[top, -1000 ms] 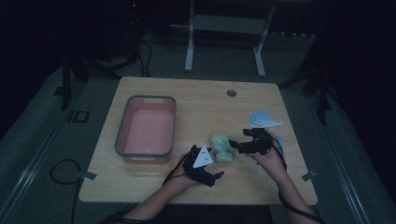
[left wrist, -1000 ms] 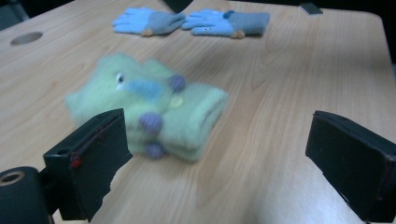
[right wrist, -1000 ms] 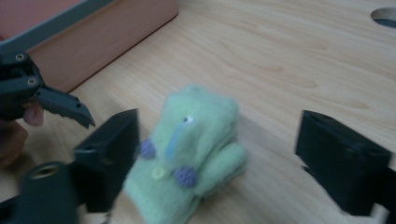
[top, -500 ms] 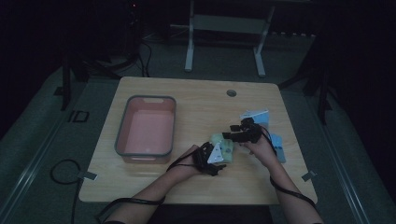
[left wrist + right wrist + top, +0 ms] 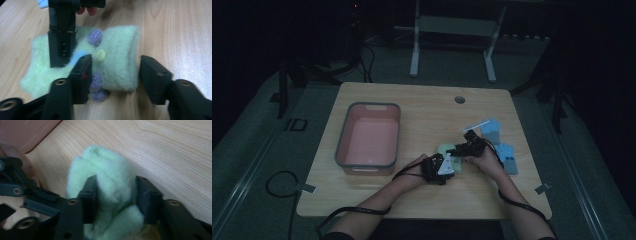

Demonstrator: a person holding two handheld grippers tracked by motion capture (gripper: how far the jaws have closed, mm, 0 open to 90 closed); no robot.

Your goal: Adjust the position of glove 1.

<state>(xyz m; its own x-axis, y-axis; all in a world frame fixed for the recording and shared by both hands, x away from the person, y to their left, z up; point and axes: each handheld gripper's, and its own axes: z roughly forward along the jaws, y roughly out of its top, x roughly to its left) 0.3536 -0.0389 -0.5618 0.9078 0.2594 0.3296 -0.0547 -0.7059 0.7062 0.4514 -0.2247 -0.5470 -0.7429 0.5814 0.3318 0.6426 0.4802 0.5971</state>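
The right gripper (image 5: 115, 200) clamps the green fleece sock (image 5: 112, 65) (bunched between its jaws); the left gripper (image 5: 113, 75) straddles it, jaws apart.

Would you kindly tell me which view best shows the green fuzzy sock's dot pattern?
The left gripper view: the green fuzzy sock lies flat, showing purple, blue and yellow dots. The right gripper view shows only plain bunched fabric between the jaws; the high view shows a small pale patch.
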